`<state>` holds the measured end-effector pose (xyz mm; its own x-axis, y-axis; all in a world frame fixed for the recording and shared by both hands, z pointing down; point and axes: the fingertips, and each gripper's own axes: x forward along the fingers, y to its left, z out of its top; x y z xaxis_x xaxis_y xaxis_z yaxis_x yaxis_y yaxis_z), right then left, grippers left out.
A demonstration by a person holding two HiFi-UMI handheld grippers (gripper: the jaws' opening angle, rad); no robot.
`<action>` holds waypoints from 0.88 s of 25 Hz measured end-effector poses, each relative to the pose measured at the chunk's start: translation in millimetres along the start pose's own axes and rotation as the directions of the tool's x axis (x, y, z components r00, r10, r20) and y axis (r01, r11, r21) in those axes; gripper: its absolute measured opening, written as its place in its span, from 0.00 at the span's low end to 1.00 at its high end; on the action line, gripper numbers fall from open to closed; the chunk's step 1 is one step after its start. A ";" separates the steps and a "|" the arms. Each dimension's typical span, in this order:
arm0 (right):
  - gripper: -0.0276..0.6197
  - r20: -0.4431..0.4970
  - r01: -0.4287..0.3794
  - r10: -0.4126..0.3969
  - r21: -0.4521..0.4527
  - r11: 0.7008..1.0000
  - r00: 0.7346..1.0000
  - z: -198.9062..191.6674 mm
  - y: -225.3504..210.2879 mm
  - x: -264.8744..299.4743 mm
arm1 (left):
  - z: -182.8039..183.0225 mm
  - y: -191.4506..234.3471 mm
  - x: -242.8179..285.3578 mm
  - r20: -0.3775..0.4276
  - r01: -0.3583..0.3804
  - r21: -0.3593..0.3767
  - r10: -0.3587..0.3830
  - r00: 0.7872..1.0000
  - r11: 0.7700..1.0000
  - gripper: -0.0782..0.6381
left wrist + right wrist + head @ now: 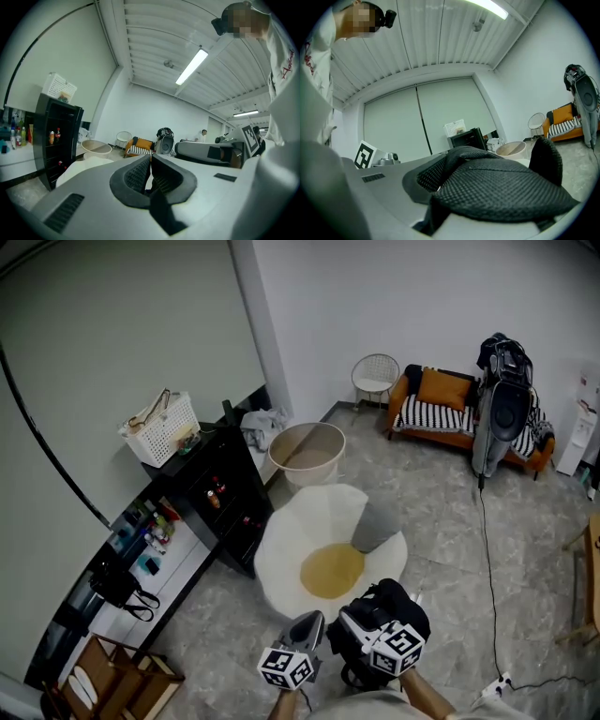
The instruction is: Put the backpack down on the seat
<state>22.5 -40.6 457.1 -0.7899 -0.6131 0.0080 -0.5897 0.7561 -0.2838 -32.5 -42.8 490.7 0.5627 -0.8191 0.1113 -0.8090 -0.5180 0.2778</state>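
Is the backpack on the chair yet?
Not yet. Done: the backpack is picked up, with the right gripper shut on its mesh strap. In hand: it hangs at the near edge of the white chair, short of the yellow cushion. Left to do: set it on the cushion and let go. The left gripper is shut and empty.

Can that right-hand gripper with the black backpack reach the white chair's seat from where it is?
Probably yes. The right gripper, its jaws shut on the backpack, hangs just at the white chair's near edge, and nothing stands between them; the yellow cushion lies bare.
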 end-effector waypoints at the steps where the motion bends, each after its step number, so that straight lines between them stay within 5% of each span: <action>1: 0.11 0.003 -0.010 0.010 0.002 1.000 1.000 4.0 -8.9 4.7 | 3.1 3.2 9.0 0.003 -0.006 0.002 0.006 1.000 1.000 0.16; 12: 0.11 -0.012 -0.094 0.094 -0.022 0.995 0.996 35.7 -95.6 50.3 | 29.8 32.5 112.8 0.038 -0.040 0.002 0.040 0.998 0.999 0.16; 22: 0.11 -0.046 -0.121 0.122 0.024 0.992 0.992 27.6 -133.4 68.6 | 23.2 52.9 139.1 0.025 -0.093 -0.011 0.093 0.995 0.996 0.16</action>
<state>51.6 -189.8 469.1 -0.8627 -0.5054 0.0172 -0.4858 0.8189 -0.3057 -1.0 -189.8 498.7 0.4806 -0.8696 0.1130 -0.8558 -0.4370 0.2767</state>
